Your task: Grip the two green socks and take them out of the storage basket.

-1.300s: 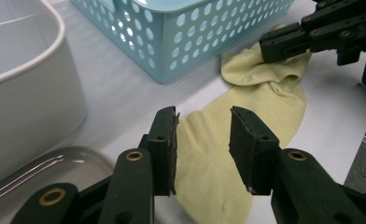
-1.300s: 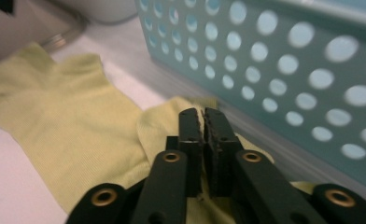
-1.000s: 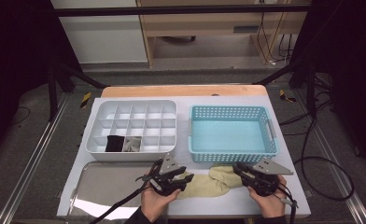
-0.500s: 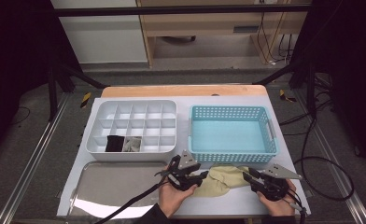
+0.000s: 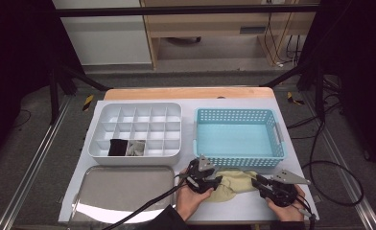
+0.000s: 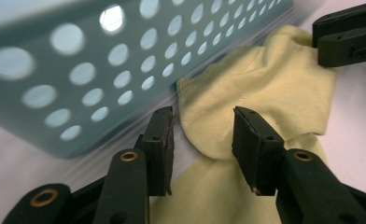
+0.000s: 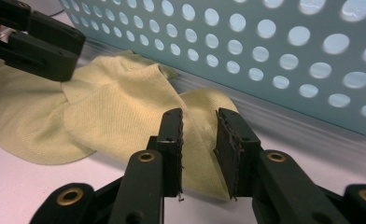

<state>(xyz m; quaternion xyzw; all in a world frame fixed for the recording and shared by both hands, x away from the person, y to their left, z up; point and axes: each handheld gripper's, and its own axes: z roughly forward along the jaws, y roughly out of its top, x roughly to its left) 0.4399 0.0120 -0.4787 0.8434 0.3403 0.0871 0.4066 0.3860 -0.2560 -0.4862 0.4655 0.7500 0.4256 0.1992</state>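
A pale yellow sock (image 5: 234,184) lies crumpled on the white table just in front of the blue perforated basket (image 5: 236,114). My left gripper (image 5: 216,181) is at the sock's left end. In the left gripper view its jaws (image 6: 202,126) stand open astride a rounded fold of the sock (image 6: 265,88), the pads clear of it. My right gripper (image 5: 259,183) is at the sock's right end. Its jaws (image 7: 200,128) have just been closing, with a fold of the sock (image 7: 125,107) between them and a gap still showing. Each gripper view shows the other gripper farther off: the right (image 6: 349,37) and the left (image 7: 36,39).
The basket wall (image 6: 78,70) (image 7: 265,46) stands close behind both grippers. A white compartment tray (image 5: 135,108) at the left holds a dark item (image 5: 117,147) and a grey one (image 5: 137,147). A metal tray (image 5: 123,191) lies left of the left hand, at the table's front edge.
My left gripper has moved right, from beside the metal tray onto the sock's left end. The right hand has shifted slightly right and toward the table's front edge.
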